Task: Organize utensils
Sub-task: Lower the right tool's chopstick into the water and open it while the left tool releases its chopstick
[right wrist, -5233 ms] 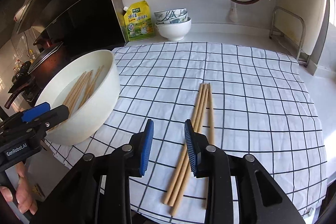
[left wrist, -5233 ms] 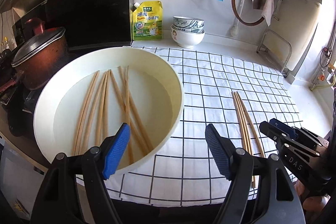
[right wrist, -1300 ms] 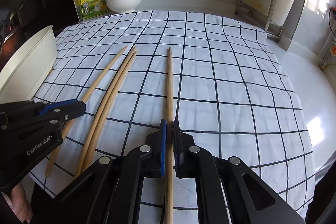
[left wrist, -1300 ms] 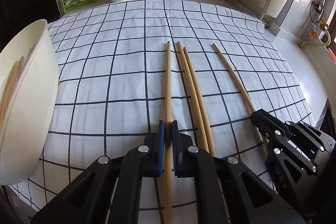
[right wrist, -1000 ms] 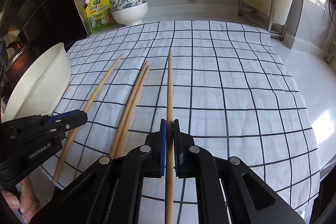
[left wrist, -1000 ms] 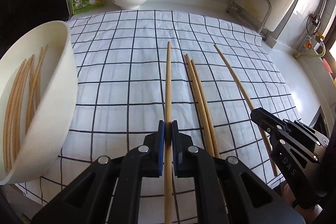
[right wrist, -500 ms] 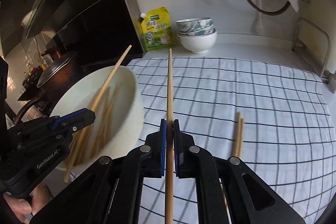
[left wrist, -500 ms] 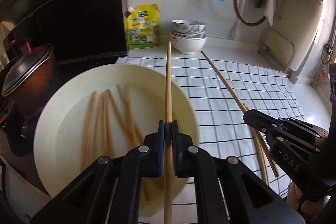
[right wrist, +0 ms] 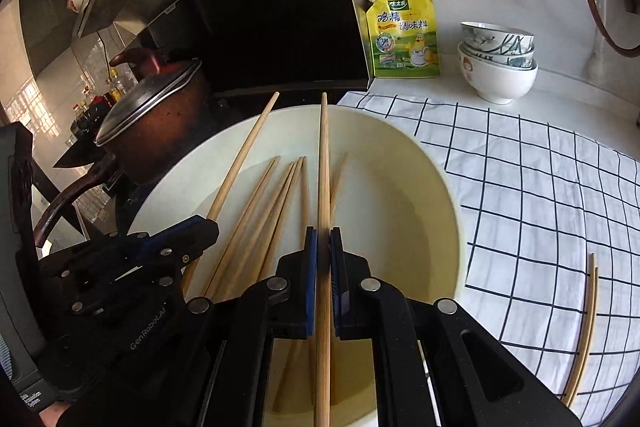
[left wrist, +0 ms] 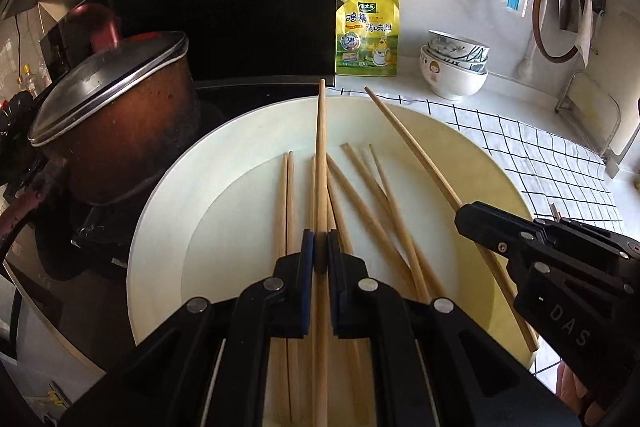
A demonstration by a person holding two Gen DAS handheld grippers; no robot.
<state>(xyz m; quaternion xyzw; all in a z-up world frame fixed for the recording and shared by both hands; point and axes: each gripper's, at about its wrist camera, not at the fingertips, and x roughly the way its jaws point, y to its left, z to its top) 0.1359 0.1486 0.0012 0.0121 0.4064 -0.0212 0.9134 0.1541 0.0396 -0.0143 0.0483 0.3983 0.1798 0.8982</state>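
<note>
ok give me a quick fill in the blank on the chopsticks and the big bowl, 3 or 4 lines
1. Each gripper, left gripper and right gripper, is shut on ____ chopstick.
2. Both held chopsticks are poised over the large ____ bowl.
3. On the checked cloth, ____ chopsticks remain.
4. The yellow pouch stands between the dark panel and the stacked ____.

Missing words: one; white; two; bowls

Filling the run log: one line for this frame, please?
left gripper: shut on wooden chopstick | right gripper: shut on wooden chopstick | both over round cream basin holding chopsticks | two left on checked cloth
</note>
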